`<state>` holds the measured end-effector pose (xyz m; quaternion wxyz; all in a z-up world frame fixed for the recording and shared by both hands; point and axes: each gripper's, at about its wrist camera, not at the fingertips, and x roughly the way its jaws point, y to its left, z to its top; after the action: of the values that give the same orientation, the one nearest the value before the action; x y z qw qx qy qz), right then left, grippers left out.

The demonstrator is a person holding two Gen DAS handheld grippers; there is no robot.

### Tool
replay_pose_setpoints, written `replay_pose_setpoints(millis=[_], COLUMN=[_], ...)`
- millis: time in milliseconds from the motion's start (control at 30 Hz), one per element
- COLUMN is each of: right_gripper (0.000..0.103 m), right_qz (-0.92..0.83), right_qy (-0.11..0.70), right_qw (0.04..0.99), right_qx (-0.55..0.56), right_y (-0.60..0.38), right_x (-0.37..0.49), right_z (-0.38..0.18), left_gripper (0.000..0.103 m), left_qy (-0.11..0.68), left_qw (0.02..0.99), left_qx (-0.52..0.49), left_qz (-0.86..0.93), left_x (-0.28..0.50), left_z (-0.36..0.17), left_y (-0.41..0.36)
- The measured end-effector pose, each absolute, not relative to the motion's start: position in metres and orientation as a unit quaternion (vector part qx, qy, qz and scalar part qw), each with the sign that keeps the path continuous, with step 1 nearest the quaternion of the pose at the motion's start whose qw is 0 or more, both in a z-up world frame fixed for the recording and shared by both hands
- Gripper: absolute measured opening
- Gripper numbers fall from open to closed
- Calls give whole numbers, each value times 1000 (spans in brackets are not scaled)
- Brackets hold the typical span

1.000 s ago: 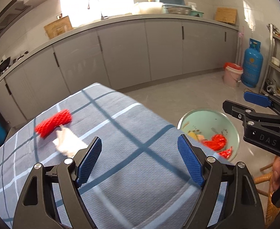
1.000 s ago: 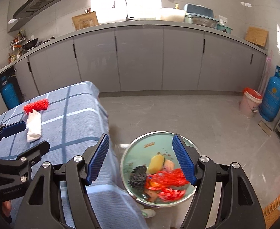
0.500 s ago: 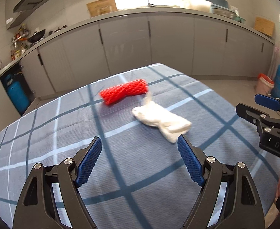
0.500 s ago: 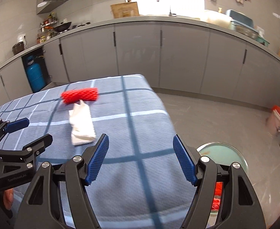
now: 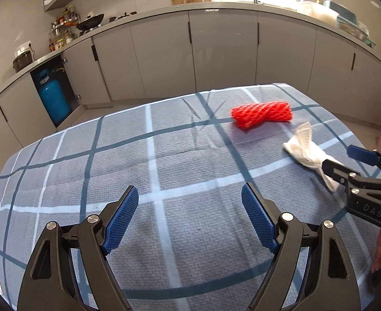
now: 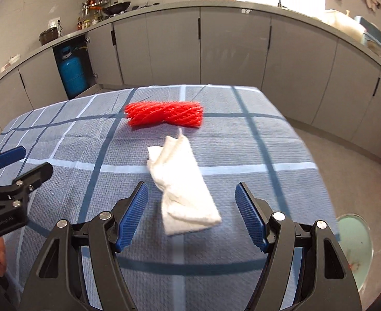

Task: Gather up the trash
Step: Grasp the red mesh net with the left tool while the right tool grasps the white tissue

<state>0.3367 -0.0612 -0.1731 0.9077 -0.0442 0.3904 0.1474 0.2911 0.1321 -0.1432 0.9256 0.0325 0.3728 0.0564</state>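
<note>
Step in hand: the white tissue (image 6: 184,185) is judged to be the next piece of trash to be picked up, by the right claw (image 6: 191,213).
Right claw: seen wide and empty, its blue pads on either side of the tissue's near end in the right wrist view; no contact can be made out.
Left claw (image 5: 190,219): wide and empty, held over bare cloth at the lower middle of the left wrist view.
Tissue: crumpled and lying lengthwise at the middle of the frame on the checked cloth of the worktop (image 6: 255,155).
Red net sleeve (image 6: 164,114): lying crosswise just behind the tissue, close to it but apparently apart.
Bin (image 6: 356,243): a pale green rim is seen at the lower right edge, on the floor beside the worktop.
Advice: the claw should be lowered until the pads reach the cloth, then closed across the tissue's narrow width, so that the paper is bunched up, not pushed along.
Risk: the cloth could be pinched with the tissue; the red sleeve could be nudged.
</note>
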Motion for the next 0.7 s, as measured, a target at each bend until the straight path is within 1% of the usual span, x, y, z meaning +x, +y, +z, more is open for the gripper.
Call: replay_pose_setpoints(millis=[33,67,133,167,233,333,500,600,700], right_gripper=[62,49,34,28,23,21,20,20,20], right_qz=[152,157,156,159,158,145,112,101,95], right_qy=[398,408,410,409,400,388,380,380,380], right_qw=[904,898,897,898,902,909,918,919,920], right_qx=[-43,-43,-45,-40,-35,-39,-28,-22,-17], right_y=[-60,-58,-58,-61,-66,-78,-107,-122,-131], right_x=[338,340,338,336,328,316,305,303,301], right_z=[-176,-180,-181,-180,-176,-170,-166,-168,-172], left_gripper=[81,81,81,81,81,81,81,81,81], left_qy=[374,374,373,372,368,355,321,317,334], left_qw=[925,925,925,926,927,933,943,940,932], left_qx=[33,35,41,44,51,59,89,112,121], left_qz=[57,56,52,48,40,19,-18,-51,-72], left_x=[292,293,297,300,308,324,363,394,418], left_z=[-143,-143,-141,-140,-138,-131,-124,-129,-141], left_y=[135,137,137,136,132,119,89,71,60])
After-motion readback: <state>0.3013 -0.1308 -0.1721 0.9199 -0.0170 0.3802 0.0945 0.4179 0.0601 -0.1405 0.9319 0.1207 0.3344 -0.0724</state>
